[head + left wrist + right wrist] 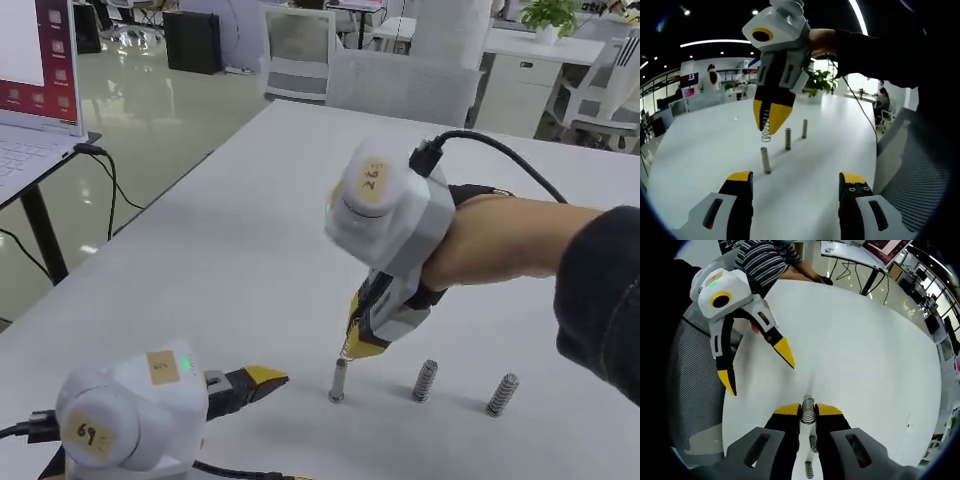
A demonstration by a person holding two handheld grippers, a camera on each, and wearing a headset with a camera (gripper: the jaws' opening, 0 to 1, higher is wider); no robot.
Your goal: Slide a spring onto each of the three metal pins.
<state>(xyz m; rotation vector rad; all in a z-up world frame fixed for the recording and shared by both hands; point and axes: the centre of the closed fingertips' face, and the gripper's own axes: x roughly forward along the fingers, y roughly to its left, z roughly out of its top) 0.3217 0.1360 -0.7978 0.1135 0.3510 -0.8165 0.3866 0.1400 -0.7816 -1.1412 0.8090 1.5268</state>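
While your right gripper [358, 337] clamps a spring [765, 131] just above the bare pin [338, 381], your left gripper [796, 176] sits jaws apart at eight o'clock.

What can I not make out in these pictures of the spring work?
Head view: the right claw covers the top of the held spring.
Head view: the middle spring and the right-hand spring hide their pins.
Head view: the left edge cuts off the laptop; its screen text is too small.

The right gripper [355, 342] points straight down, jaws pinched on a spring [765, 131] between their tips; the left gripper [796, 176] gapes wide, empty.
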